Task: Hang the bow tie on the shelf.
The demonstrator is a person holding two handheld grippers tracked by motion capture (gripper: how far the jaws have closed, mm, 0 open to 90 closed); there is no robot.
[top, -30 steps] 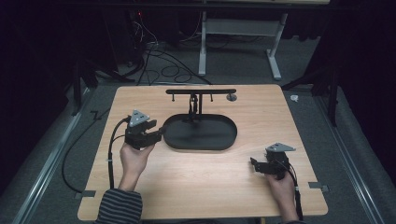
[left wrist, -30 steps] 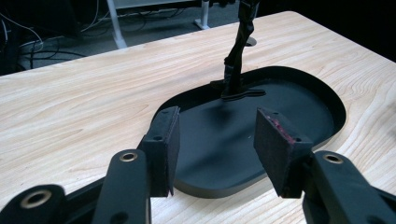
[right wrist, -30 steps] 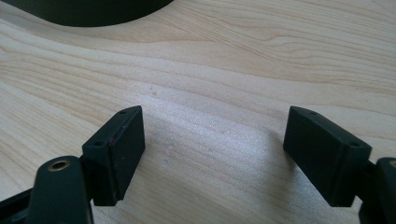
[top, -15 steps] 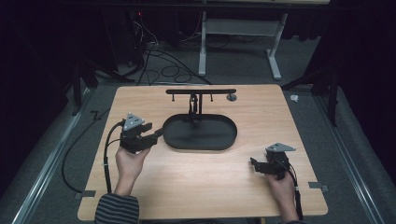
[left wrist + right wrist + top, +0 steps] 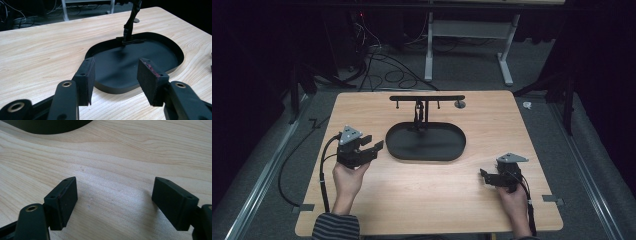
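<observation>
High view: a black oval tray lies flat near the middle of a light wooden table. Its long axis runs left to right. The tray has a low raised rim and nothing loose lies in it. A thin black post stands at its far edge and carries a slim crossbar that also runs left to right. Far right of the crossbar, a small round grey disc rests on the table. The left gripper, held in a hand, sits just left of the tray with its jaws parted and pointing right toward the rim, not touching it. The right gripper rests near the right near corner, well apart from the tray, jaws pointing left.

Left gripper view: the left gripper has its jaws set wide with nothing between them. The tray lies just beyond them, matte black and bare inside, with the post rising from its far side.

Right gripper view: the right gripper is spread wide over bare wood and holds nothing. A dark curved edge of the tray shows at the far left.
</observation>
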